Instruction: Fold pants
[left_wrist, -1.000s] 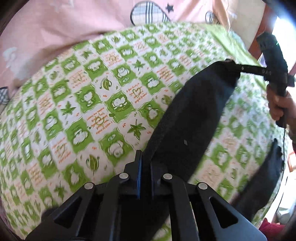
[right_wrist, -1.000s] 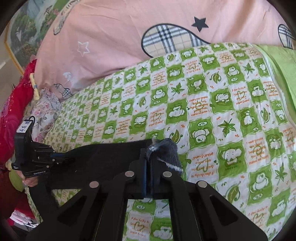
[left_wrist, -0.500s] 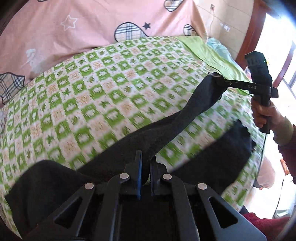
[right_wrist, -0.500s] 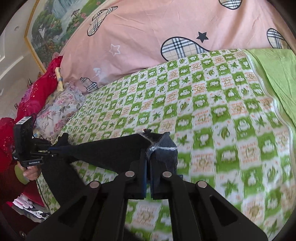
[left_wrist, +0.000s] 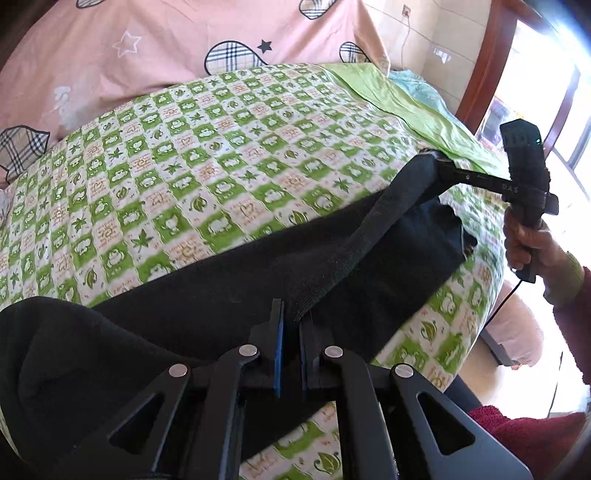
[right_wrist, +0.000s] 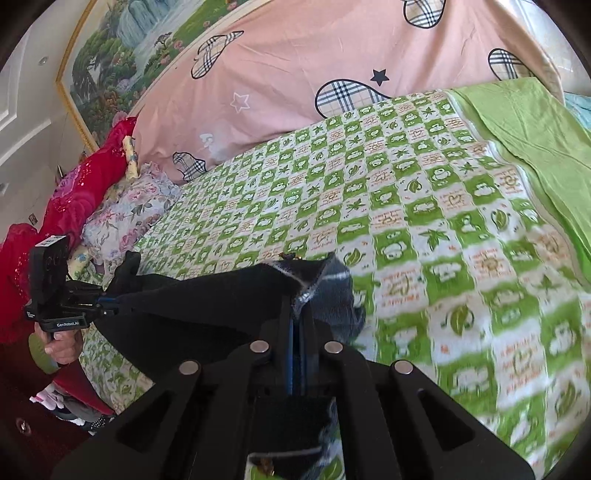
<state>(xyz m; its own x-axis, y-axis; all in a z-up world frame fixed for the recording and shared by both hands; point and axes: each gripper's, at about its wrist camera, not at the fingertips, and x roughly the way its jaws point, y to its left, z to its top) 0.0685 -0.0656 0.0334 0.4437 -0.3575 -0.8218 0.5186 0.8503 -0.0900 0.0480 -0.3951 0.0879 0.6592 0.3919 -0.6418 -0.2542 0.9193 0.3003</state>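
Black pants (left_wrist: 229, 291) lie along the near edge of a bed with a green-and-white checked blanket (left_wrist: 207, 177). My left gripper (left_wrist: 290, 317) is shut on one end of a pant leg. My right gripper (right_wrist: 299, 310) is shut on the other end, where the grey inner fabric (right_wrist: 332, 291) shows. The leg is stretched taut between them, lifted above the rest of the pants. In the left wrist view the right gripper (left_wrist: 439, 166) is far right, held by a hand. In the right wrist view the left gripper (right_wrist: 110, 299) is far left.
A pink quilt (right_wrist: 295, 66) with plaid patches lies at the back of the bed. A plain green sheet (right_wrist: 535, 129) covers the right side. Red bedding (right_wrist: 81, 184) and a floral pillow (right_wrist: 129, 210) are at the left. A wooden window frame (left_wrist: 484, 62) stands at right.
Both grippers have pulled back towards the near edge of the bed and risen, carrying the stretched pant leg. More of the pants now shows under and in front of my left gripper.
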